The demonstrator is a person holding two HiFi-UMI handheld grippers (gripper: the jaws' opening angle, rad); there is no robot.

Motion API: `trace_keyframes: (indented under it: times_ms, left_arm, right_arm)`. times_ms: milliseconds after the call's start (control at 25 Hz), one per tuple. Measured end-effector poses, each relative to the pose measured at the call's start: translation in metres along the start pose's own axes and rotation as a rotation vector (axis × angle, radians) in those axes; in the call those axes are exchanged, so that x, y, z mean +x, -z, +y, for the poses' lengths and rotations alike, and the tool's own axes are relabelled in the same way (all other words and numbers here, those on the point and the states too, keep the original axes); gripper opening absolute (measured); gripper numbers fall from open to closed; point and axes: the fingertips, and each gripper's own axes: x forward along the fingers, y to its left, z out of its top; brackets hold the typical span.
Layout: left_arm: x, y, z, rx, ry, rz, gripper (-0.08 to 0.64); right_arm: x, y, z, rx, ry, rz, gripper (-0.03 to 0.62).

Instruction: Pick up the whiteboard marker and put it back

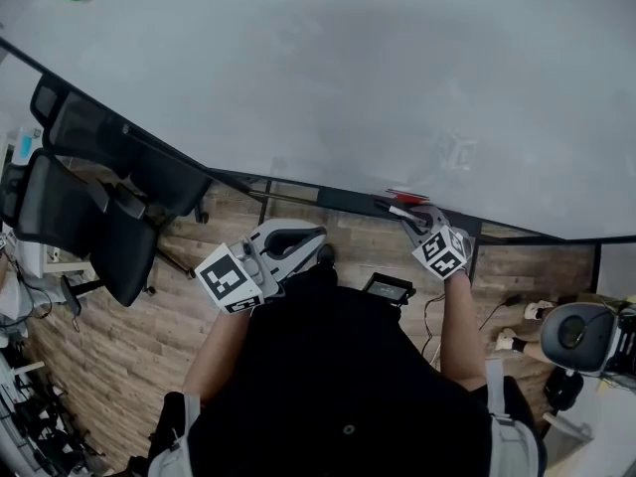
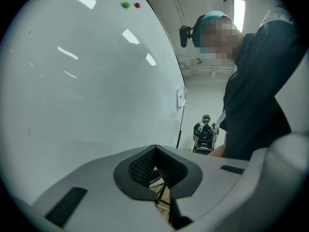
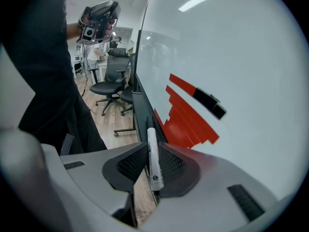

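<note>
Whiteboard marker (image 3: 153,151) gripped between right tongs (image 3: 151,162), near whiteboard (image 3: 241,52) bottom edge

The head view looks steeply down the whiteboard (image 1: 348,68) to the wooden floor (image 1: 89,366). Both gripper views look along that board from close by.

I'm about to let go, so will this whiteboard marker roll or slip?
Probably stiff: the whiteboard marker lies straight in the right gripper. Its smooth, round barrel looks apt to roll or slip once released, unless the tray ledge stops it.
</note>
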Motion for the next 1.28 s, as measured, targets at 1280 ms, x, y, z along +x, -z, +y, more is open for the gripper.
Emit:
trace_keyframes:
  times_ms: [1280]
  left_arm:
    - [0.072, 0.018, -0.158, 0.013, 0.396, 0.036, 0.006]
  right_arm:
    - [-0.339, -0.094, 0.087, 0.469, 0.043, -1.141, 0.021]
